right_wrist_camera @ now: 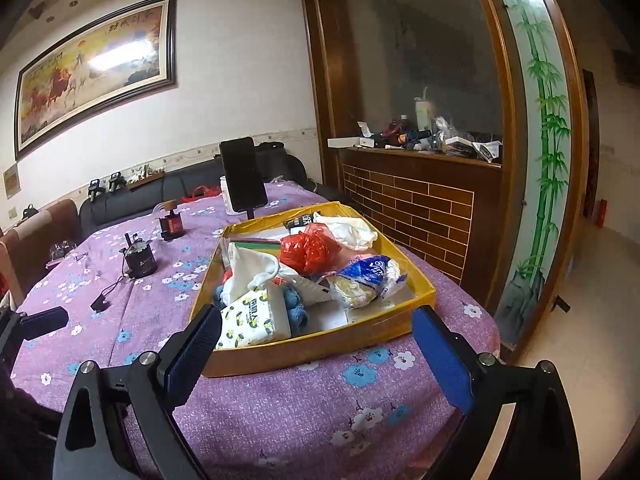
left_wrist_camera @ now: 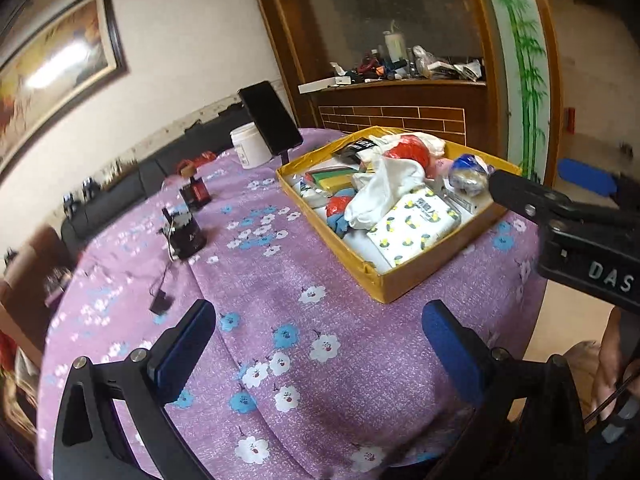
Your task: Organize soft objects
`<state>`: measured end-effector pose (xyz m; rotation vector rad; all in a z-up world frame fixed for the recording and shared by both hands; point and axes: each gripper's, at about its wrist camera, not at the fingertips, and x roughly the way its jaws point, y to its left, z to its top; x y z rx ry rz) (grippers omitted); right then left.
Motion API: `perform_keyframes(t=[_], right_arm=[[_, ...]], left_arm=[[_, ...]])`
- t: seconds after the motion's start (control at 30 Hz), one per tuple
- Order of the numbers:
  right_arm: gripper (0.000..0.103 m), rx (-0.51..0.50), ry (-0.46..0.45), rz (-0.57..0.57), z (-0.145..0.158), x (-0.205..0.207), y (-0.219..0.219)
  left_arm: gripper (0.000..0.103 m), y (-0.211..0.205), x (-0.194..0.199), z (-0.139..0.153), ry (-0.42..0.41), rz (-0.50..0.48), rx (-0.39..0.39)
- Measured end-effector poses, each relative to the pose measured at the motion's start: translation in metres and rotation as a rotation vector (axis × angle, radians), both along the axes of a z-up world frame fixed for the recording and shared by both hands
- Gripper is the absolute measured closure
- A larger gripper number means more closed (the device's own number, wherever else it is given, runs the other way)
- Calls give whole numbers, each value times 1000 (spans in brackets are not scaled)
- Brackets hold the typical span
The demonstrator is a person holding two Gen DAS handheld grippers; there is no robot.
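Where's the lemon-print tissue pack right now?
The tissue pack lies in the yellow box's near-left corner, beside the blue towel, just beyond the right gripper.

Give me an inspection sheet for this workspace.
Surface: table under purple floral cloth.
Job's things: yellow tray holding tissue pack, white cloth, red bag, blue-white bag.
Clutter: phone on stand, white jar, two small dark devices.
Grippers: left gripper open, empty; right gripper open, empty, near tray.
Cables: thin cord from near device.
Surroundings: painting, sofa, cluttered counter.
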<state>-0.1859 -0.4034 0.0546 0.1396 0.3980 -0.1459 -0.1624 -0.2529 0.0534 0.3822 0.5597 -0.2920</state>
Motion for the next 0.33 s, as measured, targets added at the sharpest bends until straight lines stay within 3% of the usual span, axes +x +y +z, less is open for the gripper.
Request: perform_keyframes(t=[0.17,0.33], right_arm=[[5,0,-5,-8,1,0,-2],[5,-2,-3,-10,0,1,-2]], left_arm=[[0,-16,-11,-7,-34,-21,68],[0,-14,-9,-10,-28,-2,76]])
